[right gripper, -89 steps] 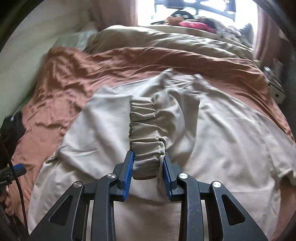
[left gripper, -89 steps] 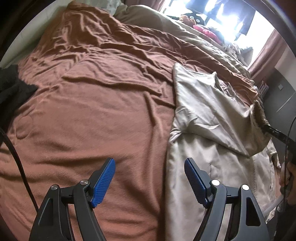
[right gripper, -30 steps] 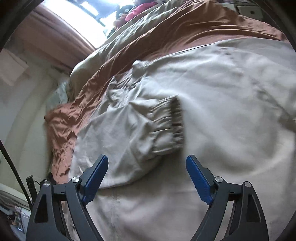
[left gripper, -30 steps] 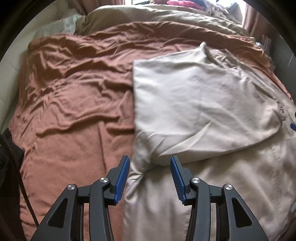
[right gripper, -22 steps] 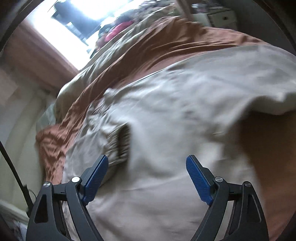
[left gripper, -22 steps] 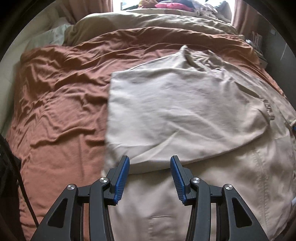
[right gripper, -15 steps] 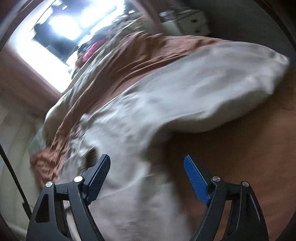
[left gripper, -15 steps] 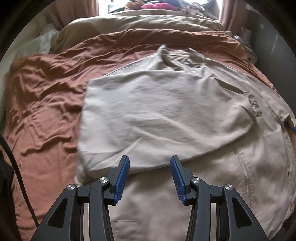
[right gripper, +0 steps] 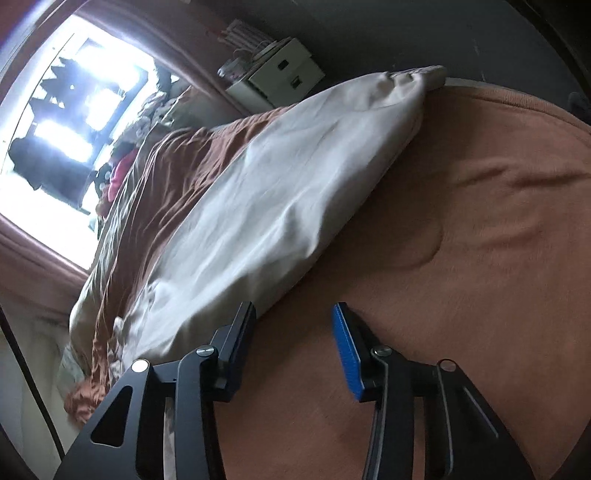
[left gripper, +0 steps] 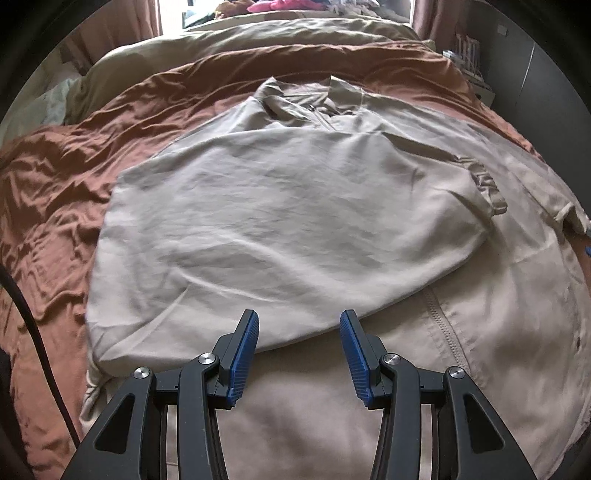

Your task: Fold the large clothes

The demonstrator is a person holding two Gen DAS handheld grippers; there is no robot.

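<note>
A large beige jacket [left gripper: 295,206] lies spread on the brown bedspread [left gripper: 48,206]. Its left sleeve is folded across the chest, with the elastic cuff [left gripper: 487,184] at the right. The collar and zipper [left gripper: 317,114] point to the far side. My left gripper [left gripper: 298,350] is open and empty, hovering over the lower edge of the folded sleeve. In the right wrist view the camera is tilted; the jacket's other sleeve [right gripper: 280,199] stretches out over the bedspread [right gripper: 480,236]. My right gripper [right gripper: 293,332] is open and empty at that sleeve's near edge.
An olive duvet [left gripper: 236,40] is bunched at the far end of the bed, with pink and mixed clothes [left gripper: 280,5] behind it by the window. A white drawer unit [right gripper: 277,75] stands beside the bed. A black cable [left gripper: 33,321] runs at the left.
My right gripper let go of the cuff, opened, and swung right and tilted toward the other sleeve, its jaws narrowing somewhat. My left gripper narrowed earlier and moved right over the jacket.
</note>
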